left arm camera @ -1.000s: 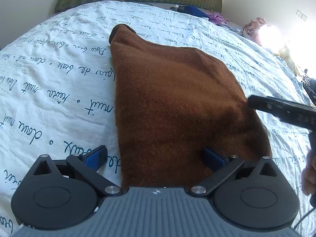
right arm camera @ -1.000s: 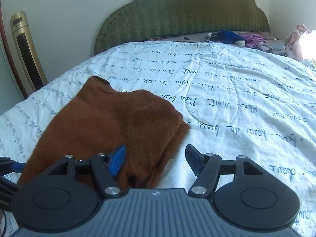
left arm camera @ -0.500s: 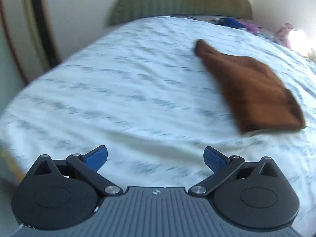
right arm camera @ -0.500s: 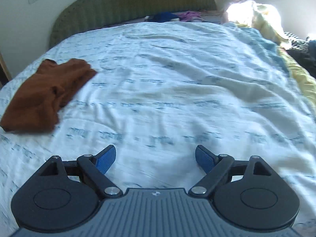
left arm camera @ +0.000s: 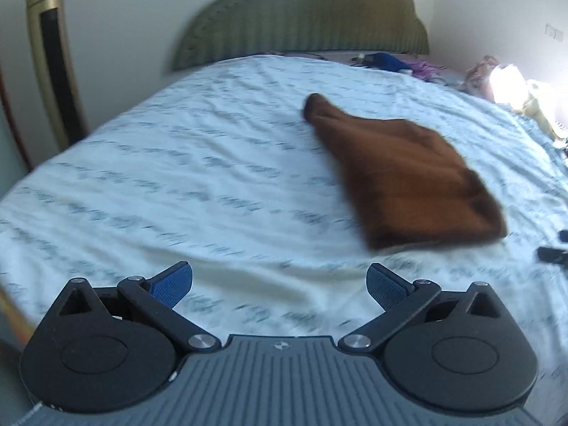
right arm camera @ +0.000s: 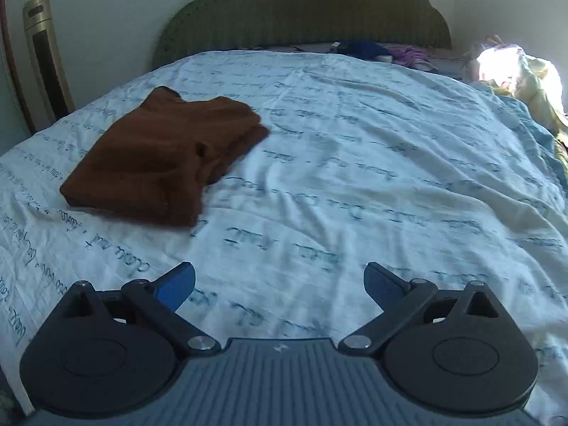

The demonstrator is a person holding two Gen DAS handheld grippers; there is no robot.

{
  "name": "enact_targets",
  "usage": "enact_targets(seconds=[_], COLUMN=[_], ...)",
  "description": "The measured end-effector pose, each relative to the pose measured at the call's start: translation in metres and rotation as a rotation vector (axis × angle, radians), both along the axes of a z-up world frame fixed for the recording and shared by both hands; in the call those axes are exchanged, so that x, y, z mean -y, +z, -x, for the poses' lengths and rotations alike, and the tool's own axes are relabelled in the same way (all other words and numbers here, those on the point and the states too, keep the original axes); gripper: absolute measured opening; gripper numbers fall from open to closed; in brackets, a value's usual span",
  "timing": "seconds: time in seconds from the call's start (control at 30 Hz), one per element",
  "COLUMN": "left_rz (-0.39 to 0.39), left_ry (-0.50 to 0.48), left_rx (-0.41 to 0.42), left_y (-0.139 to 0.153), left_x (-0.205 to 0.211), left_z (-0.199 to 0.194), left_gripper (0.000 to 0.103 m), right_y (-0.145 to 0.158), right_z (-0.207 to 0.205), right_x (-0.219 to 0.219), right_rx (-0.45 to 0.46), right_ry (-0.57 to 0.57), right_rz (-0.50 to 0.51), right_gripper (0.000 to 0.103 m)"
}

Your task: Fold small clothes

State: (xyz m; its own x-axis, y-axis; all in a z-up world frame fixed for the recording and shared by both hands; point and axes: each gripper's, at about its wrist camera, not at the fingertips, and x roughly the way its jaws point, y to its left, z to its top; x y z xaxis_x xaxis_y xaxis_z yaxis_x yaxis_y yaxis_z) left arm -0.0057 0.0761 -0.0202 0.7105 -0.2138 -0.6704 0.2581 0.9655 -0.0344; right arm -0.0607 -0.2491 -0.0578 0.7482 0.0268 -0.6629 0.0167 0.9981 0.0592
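Note:
A folded brown knit garment [left arm camera: 401,174] lies flat on the white script-printed bedsheet [left arm camera: 184,177], to the right in the left wrist view. It also shows in the right wrist view [right arm camera: 167,156], to the left on the sheet [right arm camera: 355,177]. My left gripper [left arm camera: 279,284] is open and empty, low over the near part of the bed, well short and left of the garment. My right gripper [right arm camera: 279,284] is open and empty, near the bed's front, right of the garment. A dark tip of the right gripper shows at the right edge of the left wrist view [left arm camera: 552,254].
A green padded headboard [right arm camera: 305,10] stands at the far end. Blue and purple clothes [right arm camera: 383,51] lie near it. A crumpled light blanket [right arm camera: 522,74] lies at the far right in bright light. A gold tower fan [right arm camera: 44,56] stands at the left wall.
Both grippers have pulled back off the brown garment, which now lies folded on the sheet. The right view has swung back left, so the garment sits nearer its middle.

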Motion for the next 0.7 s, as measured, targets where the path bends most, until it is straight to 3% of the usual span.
enact_targets(seconds=[0.17,0.3,0.7], left_rz=[-0.045,-0.088,-0.070], left_ry=[0.017,0.044,0.064], left_rx=[-0.075,-0.084,-0.018], left_y=[-0.046,-0.069,-0.074], left_x=[0.067,0.079,0.082], left_z=[-0.032,-0.036,-0.034], left_gripper=[0.103,0.103,0.103], right_y=[-0.022,-0.032,-0.039], right_z=[-0.041,-0.050,-0.066], right_x=[-0.037,-0.035,-0.049], right_rx=[-0.008,0.002,-0.007], right_ry=[0.035,0.013,0.001], right_rz=[-0.011,-0.026,0.040], right_gripper=[0.102,0.103,0.103])
